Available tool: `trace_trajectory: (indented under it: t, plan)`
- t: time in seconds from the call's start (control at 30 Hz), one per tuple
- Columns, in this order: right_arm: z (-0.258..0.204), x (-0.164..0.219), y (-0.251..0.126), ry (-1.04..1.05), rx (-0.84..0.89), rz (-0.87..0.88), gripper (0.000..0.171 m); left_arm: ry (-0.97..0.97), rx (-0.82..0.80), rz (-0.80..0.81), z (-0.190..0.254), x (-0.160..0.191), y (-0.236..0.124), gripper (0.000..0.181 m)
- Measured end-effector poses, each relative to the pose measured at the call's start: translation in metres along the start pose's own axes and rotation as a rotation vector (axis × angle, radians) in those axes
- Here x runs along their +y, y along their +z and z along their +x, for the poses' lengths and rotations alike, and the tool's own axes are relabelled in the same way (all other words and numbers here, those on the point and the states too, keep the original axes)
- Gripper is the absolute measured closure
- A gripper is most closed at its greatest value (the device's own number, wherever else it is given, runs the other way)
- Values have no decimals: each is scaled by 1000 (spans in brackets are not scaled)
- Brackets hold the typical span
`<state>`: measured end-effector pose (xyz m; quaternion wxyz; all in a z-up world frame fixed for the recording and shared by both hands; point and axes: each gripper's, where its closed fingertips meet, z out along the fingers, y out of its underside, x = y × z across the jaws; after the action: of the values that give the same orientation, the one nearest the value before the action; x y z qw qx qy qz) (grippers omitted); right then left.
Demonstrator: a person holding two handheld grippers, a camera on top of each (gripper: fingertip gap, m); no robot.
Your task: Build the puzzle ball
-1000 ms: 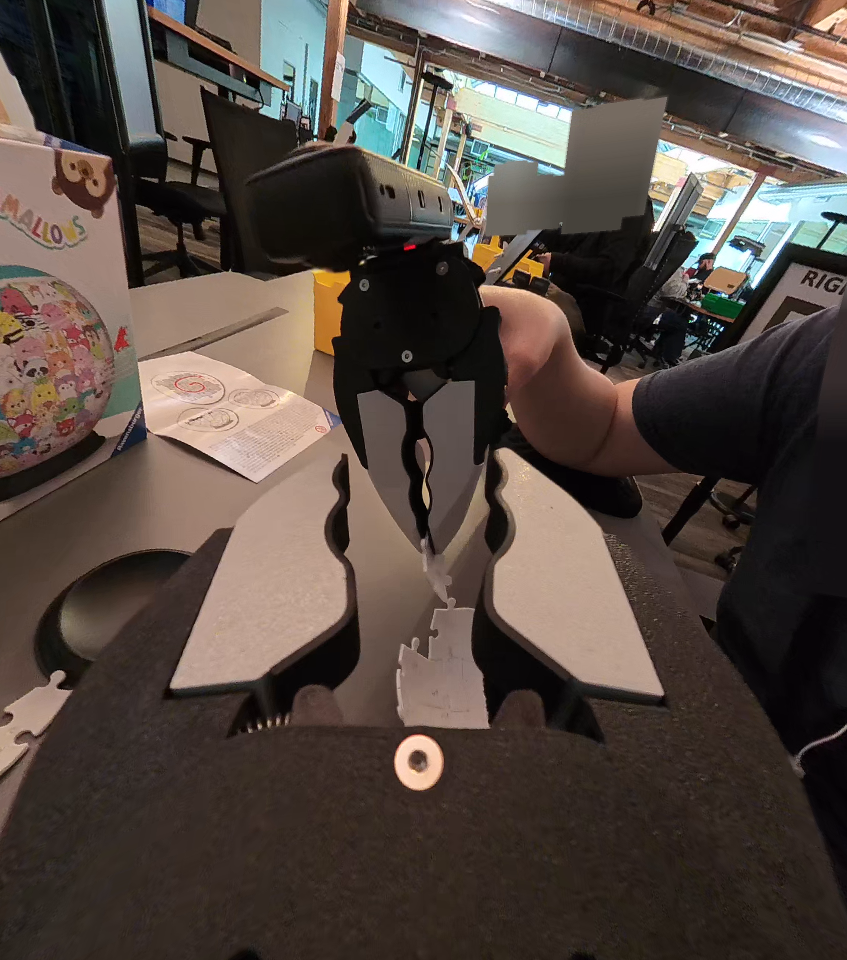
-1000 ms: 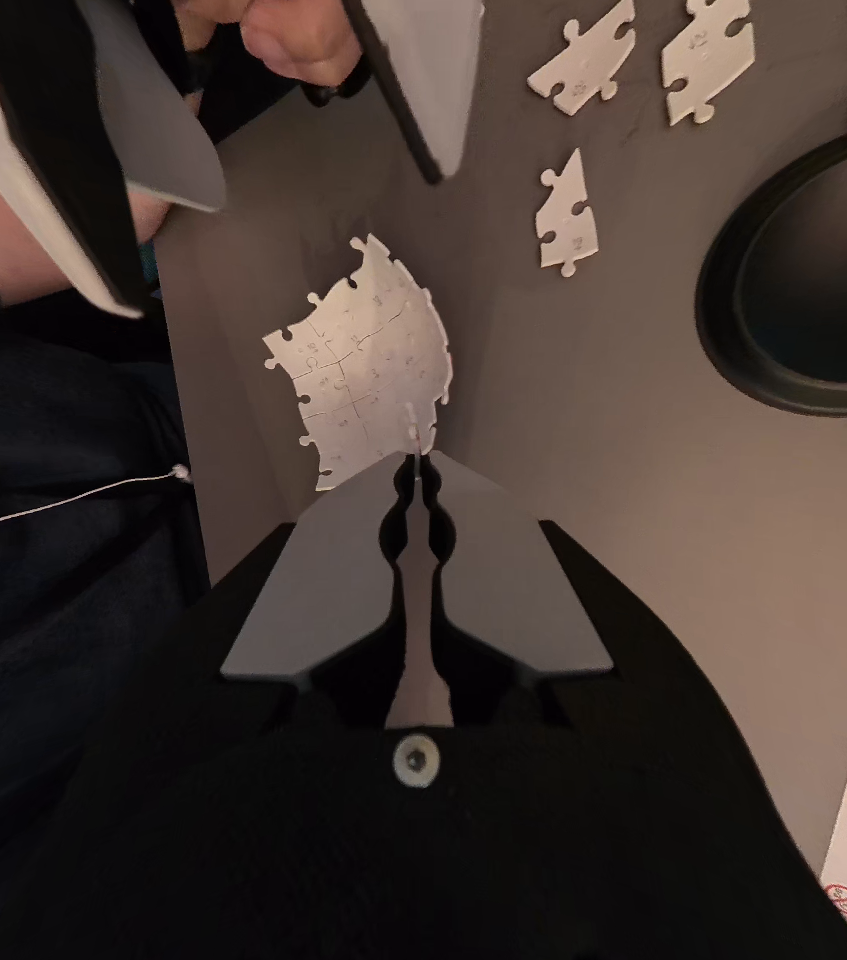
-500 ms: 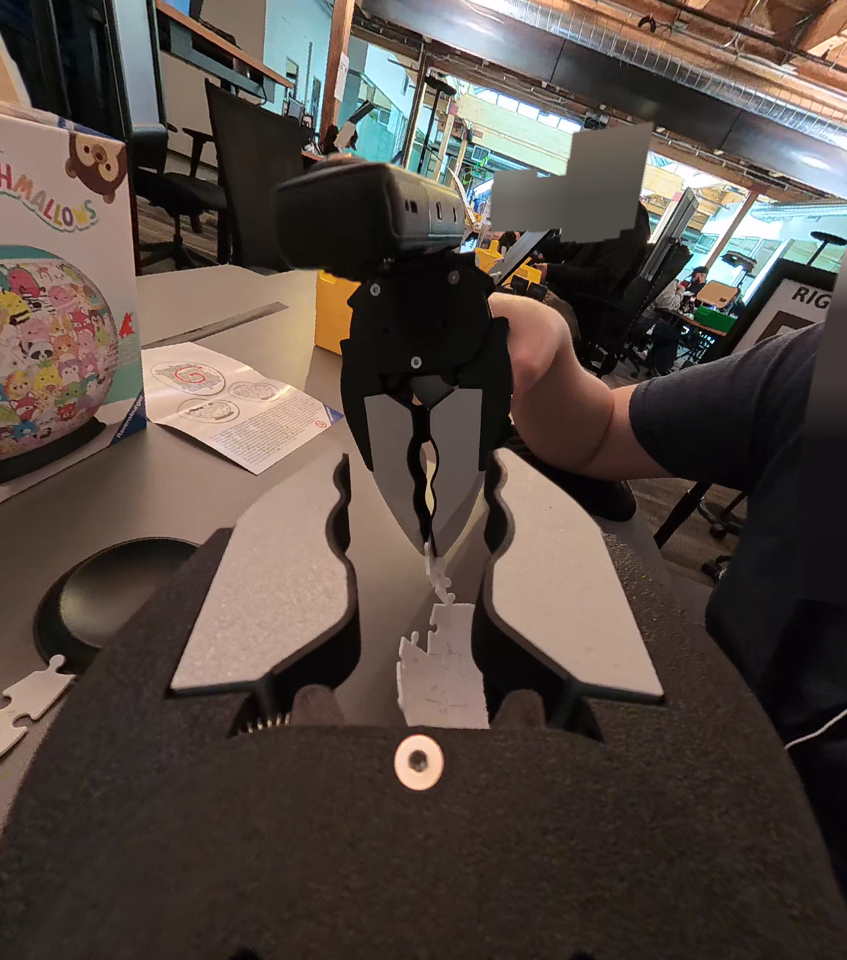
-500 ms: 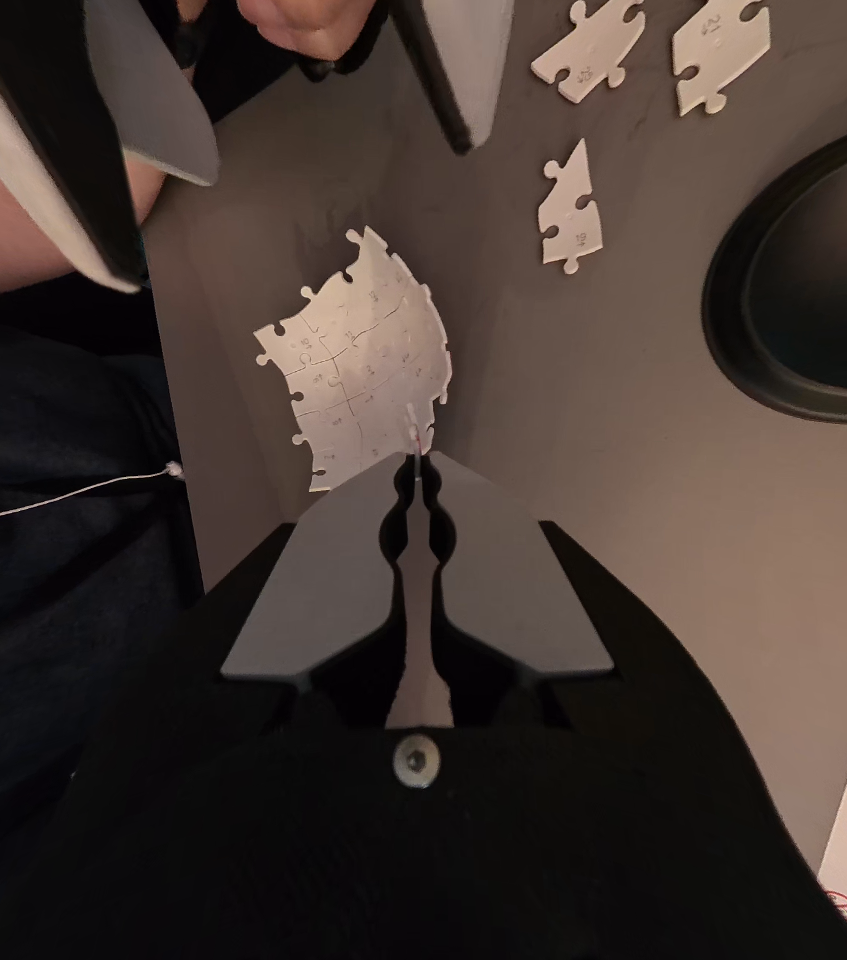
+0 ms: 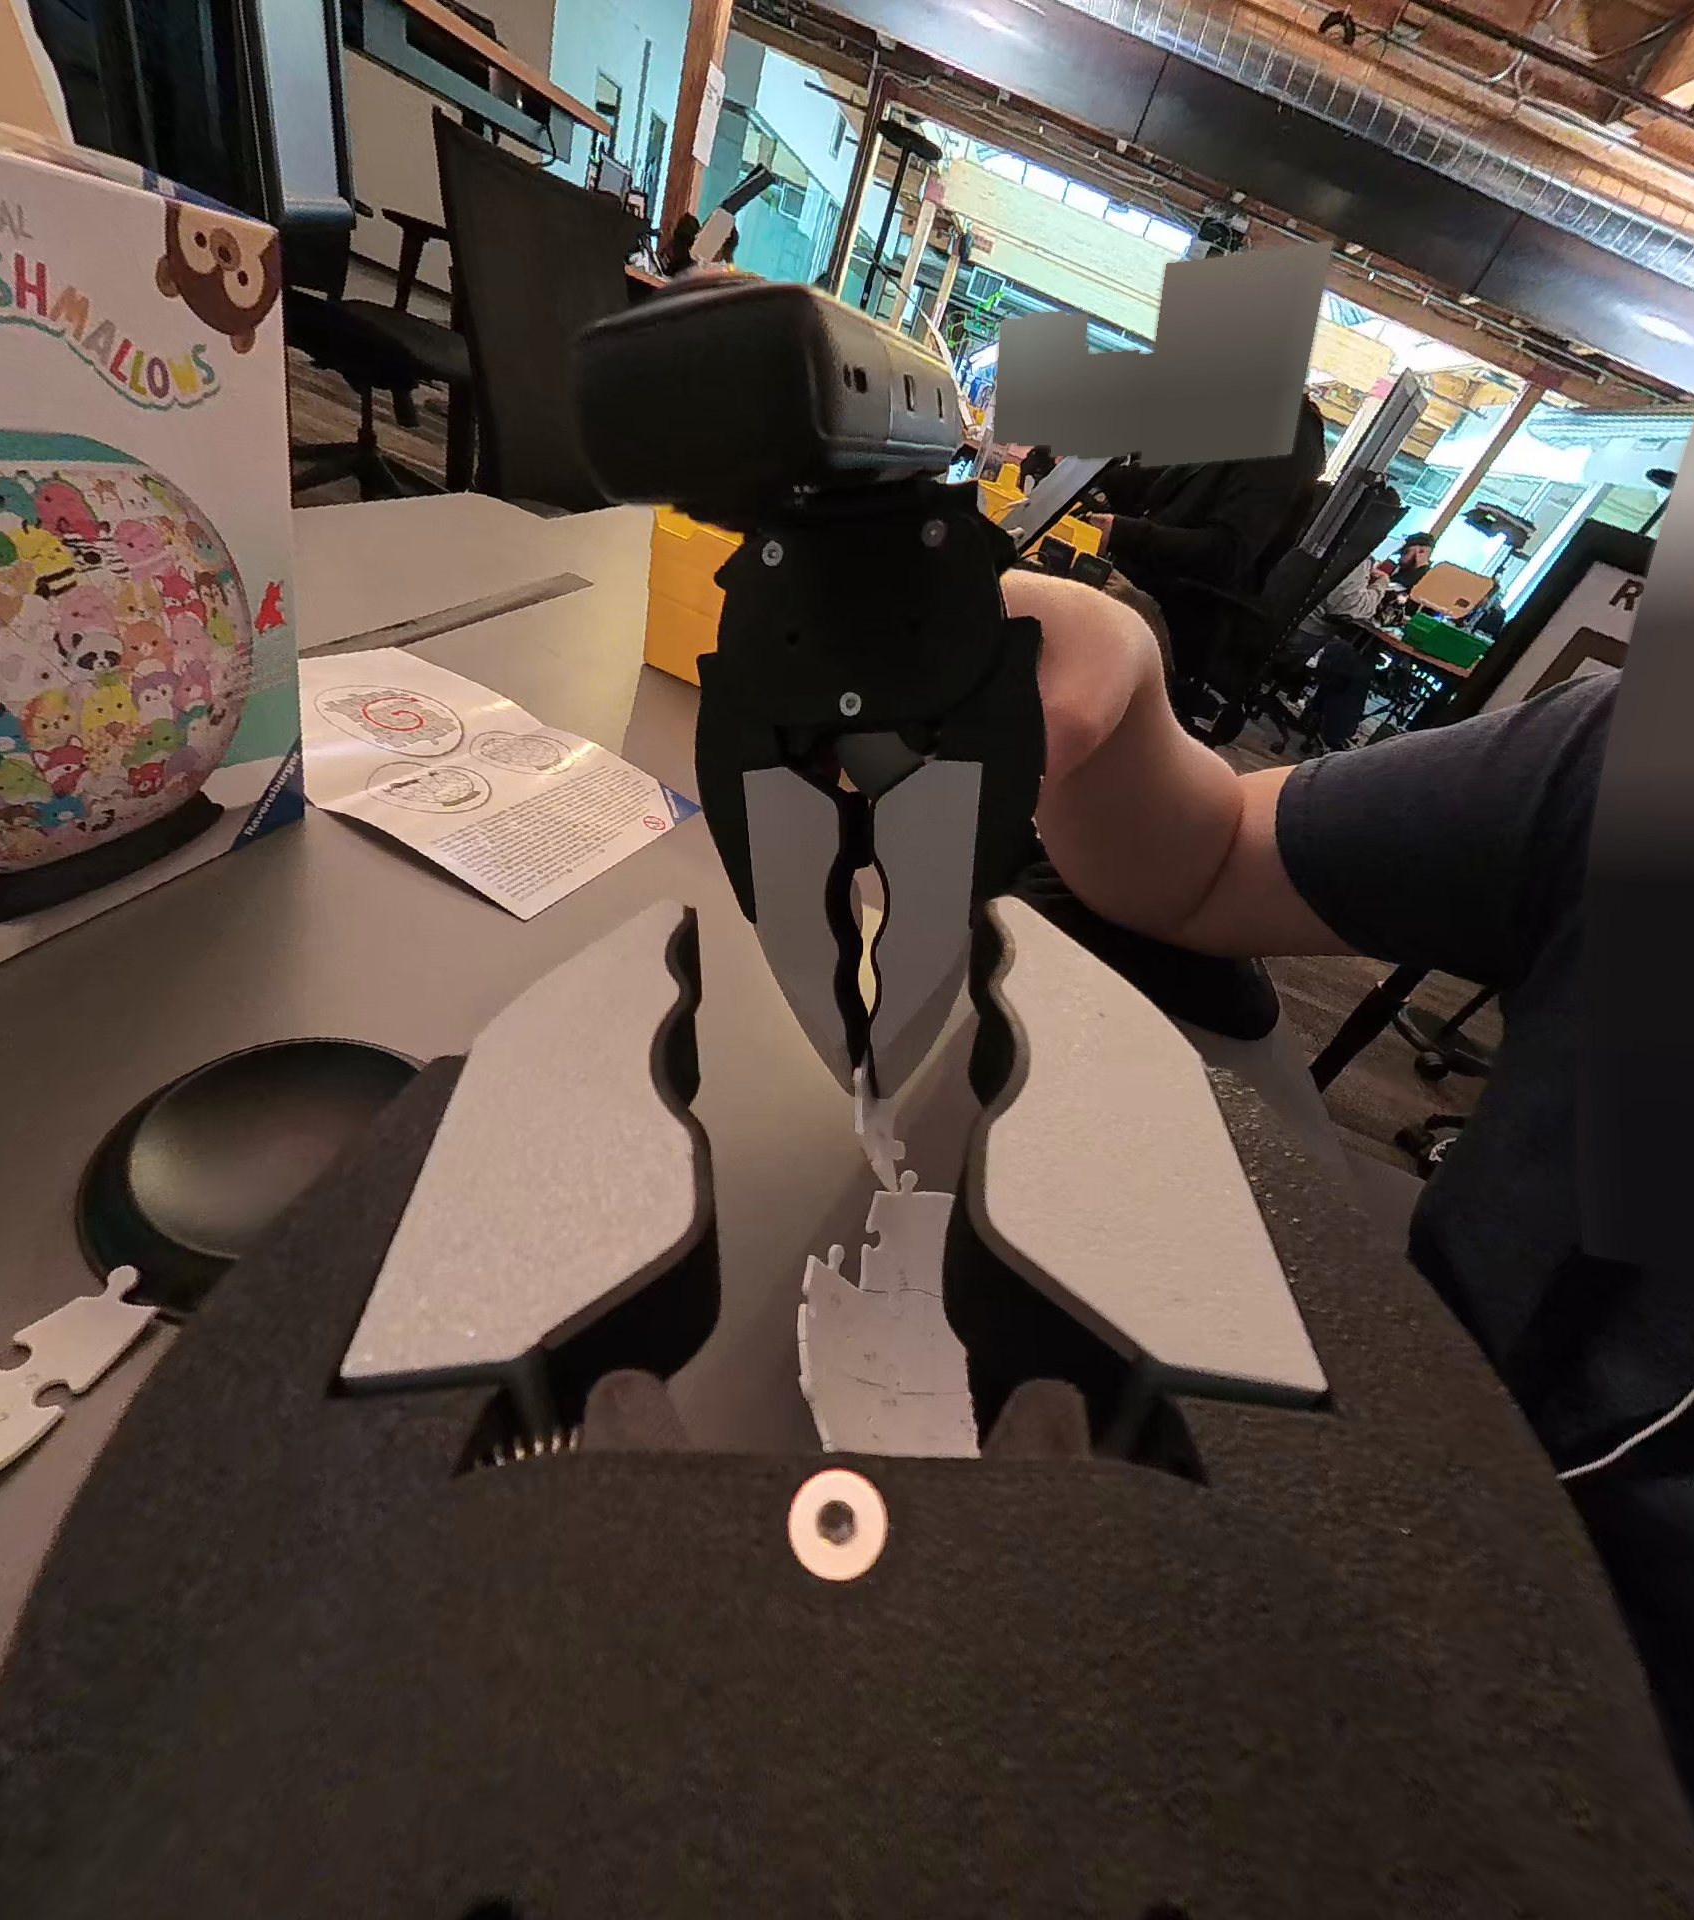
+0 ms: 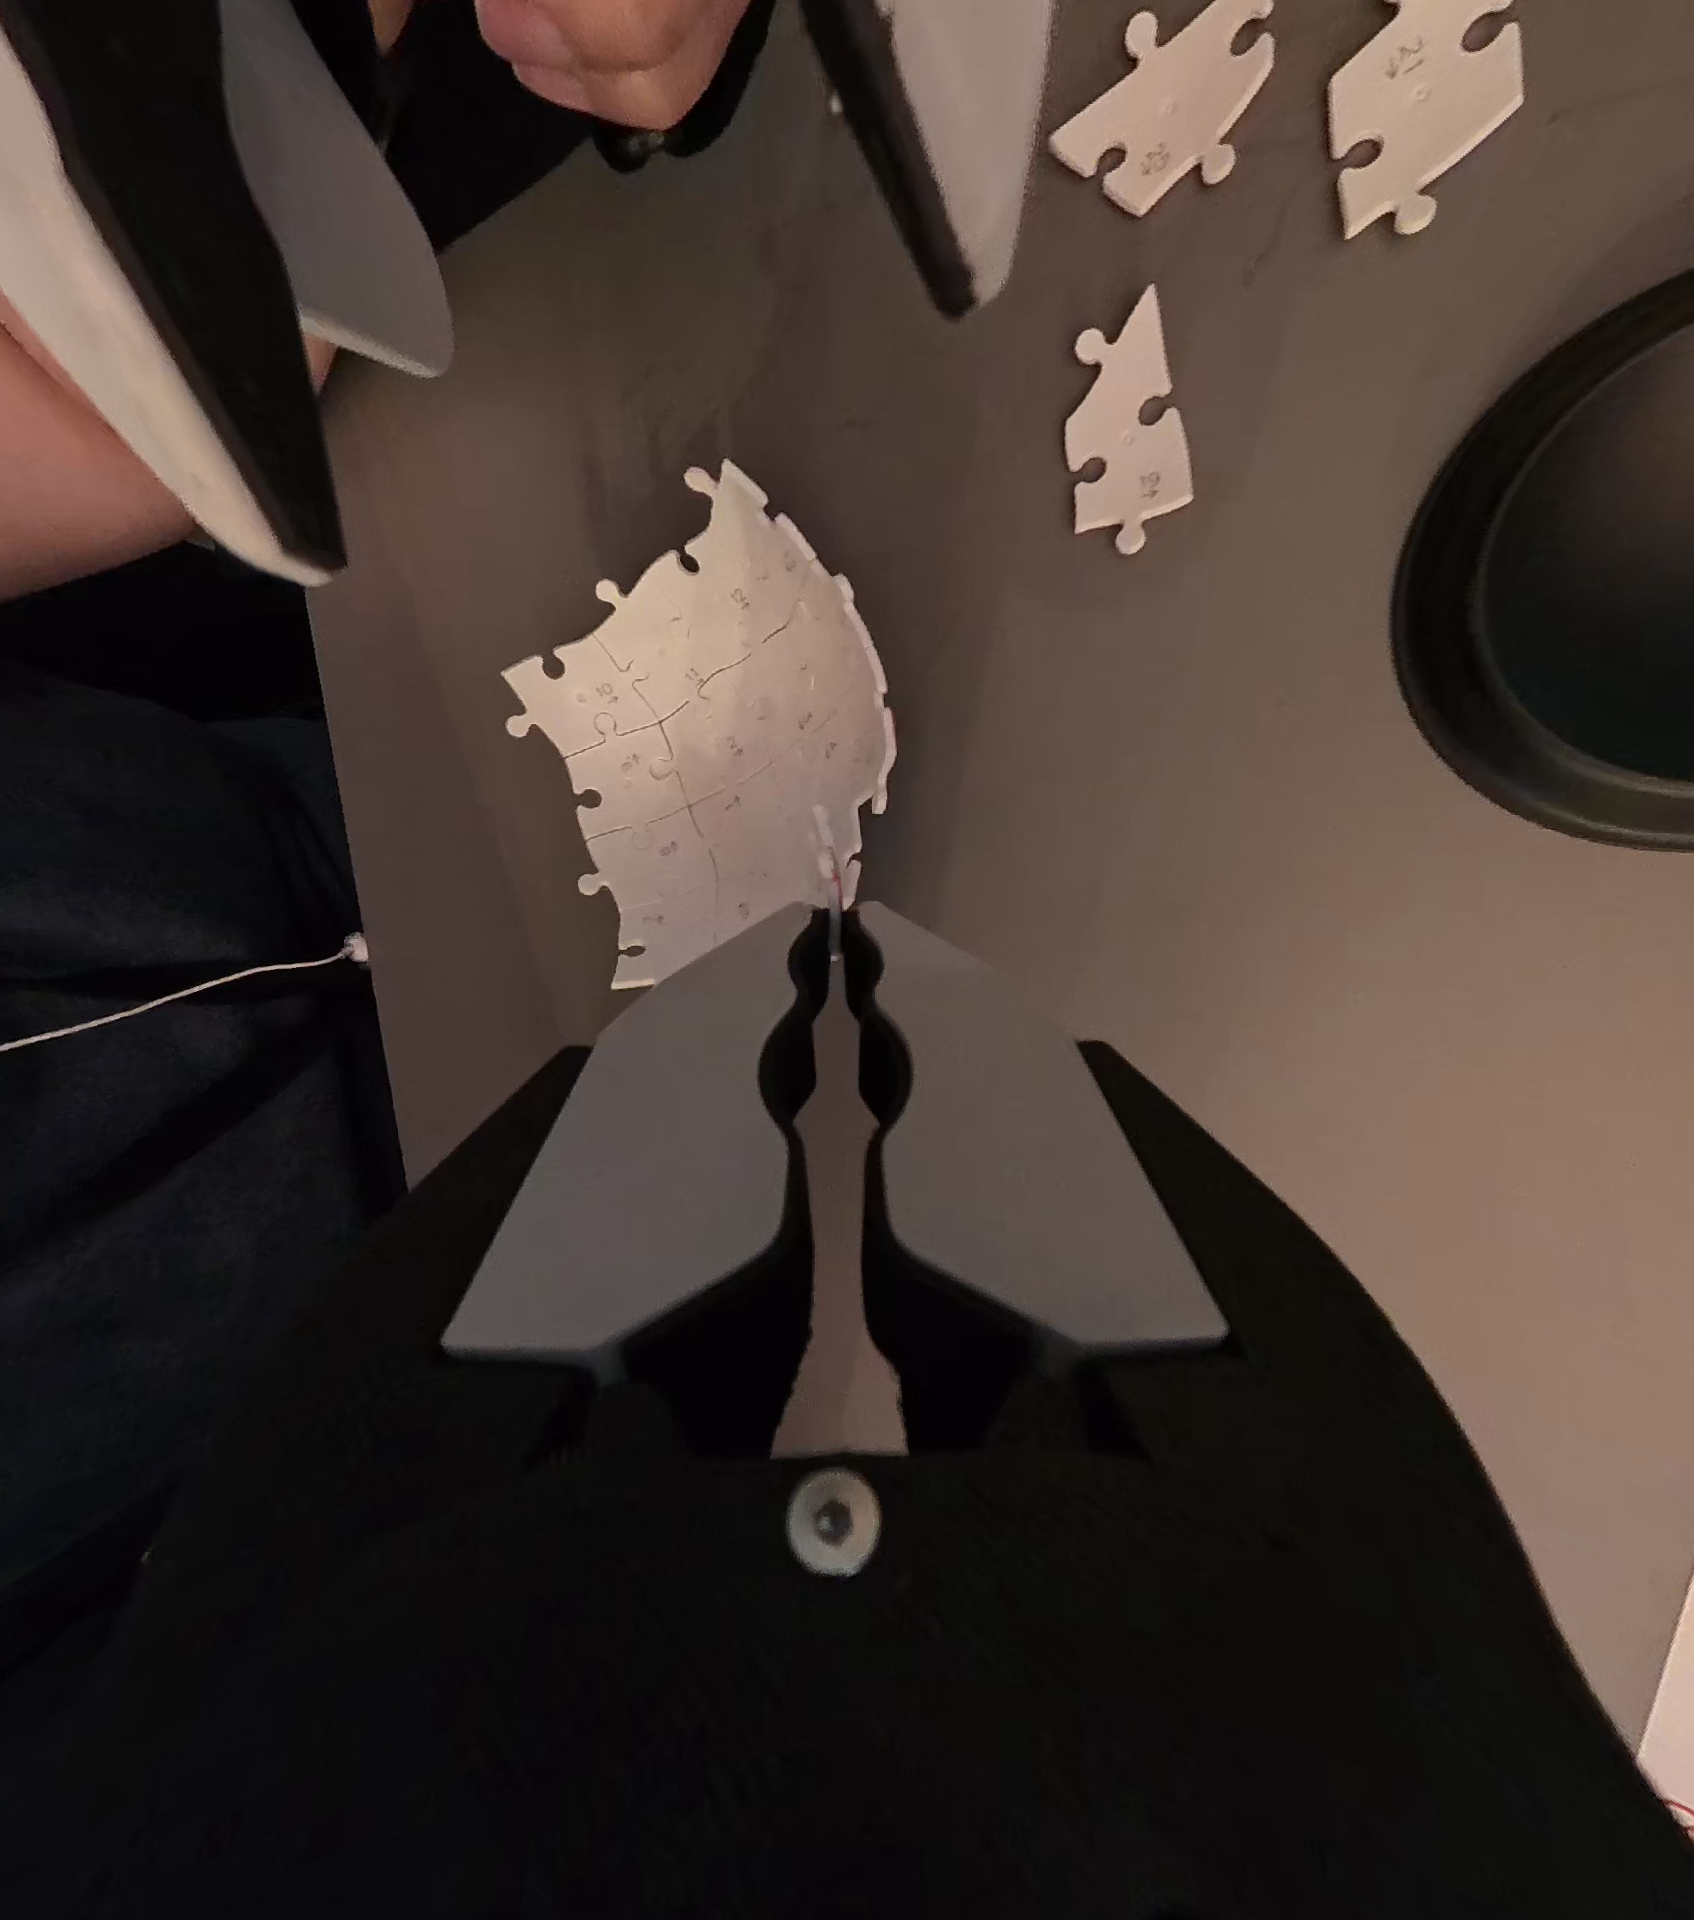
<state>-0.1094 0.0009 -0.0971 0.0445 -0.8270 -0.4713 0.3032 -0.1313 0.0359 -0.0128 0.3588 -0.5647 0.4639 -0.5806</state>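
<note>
**Item 1. Right tool** (image 5: 864, 1070): jaws nearly together, pinching one white puzzle piece (image 5: 879, 1127) edge-on at the tips. It points down from 12 o'clock in the left wrist view. Thin-edge grip probably keeps the piece's tabs free for mating.

**Item 2. Left tool** (image 5: 832, 1174): jaws wide, holding nothing, straddling the assembled patch (image 6: 718, 727) without visible contact; likely there to steady it.

**Item 3. Assembled patch**: several joined white pieces, curved, printed side down, on the grey surface (image 6: 1186, 935) near its edge by the person. Held piece hangs just above its edge at about 5 o'clock in the right wrist view; whether they touch cannot be told.

**Item 4. Loose pieces** (image 6: 1129, 426): lying flat at 1 to 2 o'clock of the patch, well apart, backs up, probably so their markings guide the order.

**Item 5. Black stand ring** (image 6: 1445, 644): at 3 o'clock, empty.

**Item 6. Puzzle box** (image 5: 74, 540) and instruction sheet (image 5: 490, 769): far side of the surface, 10 to 11 o'clock, for reference.

**Status:** early; only a small part of the ball exists.
</note>
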Motion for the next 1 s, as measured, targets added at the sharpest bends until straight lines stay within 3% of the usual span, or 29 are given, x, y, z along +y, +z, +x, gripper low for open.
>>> trace_trajectory:
  t: [1.0]
  plan:
    - [1,1,4,-12,8,-20,168,-21,-5,-48,-5,9,1,132]
